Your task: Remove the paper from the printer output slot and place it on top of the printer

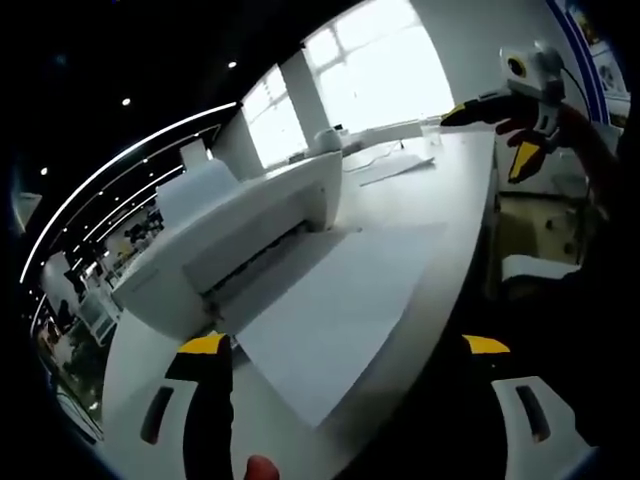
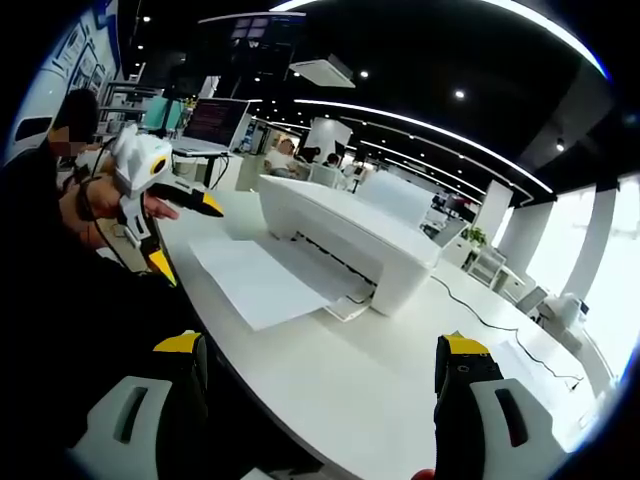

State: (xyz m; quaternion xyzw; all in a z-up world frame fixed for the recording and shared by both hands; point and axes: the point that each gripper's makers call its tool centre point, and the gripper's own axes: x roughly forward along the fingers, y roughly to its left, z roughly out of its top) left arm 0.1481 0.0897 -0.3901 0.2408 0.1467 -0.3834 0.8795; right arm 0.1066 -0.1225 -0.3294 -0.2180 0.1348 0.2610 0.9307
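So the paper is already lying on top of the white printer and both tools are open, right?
Not quite. The paper still sticks out of the white printer output slot onto the table, as the left gripper view shows. Both tools, left and right, are open.

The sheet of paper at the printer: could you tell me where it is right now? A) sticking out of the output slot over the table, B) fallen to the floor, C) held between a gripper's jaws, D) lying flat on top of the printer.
A: the paper runs out from the printer slot across the table, with both grippers open and clear of it.
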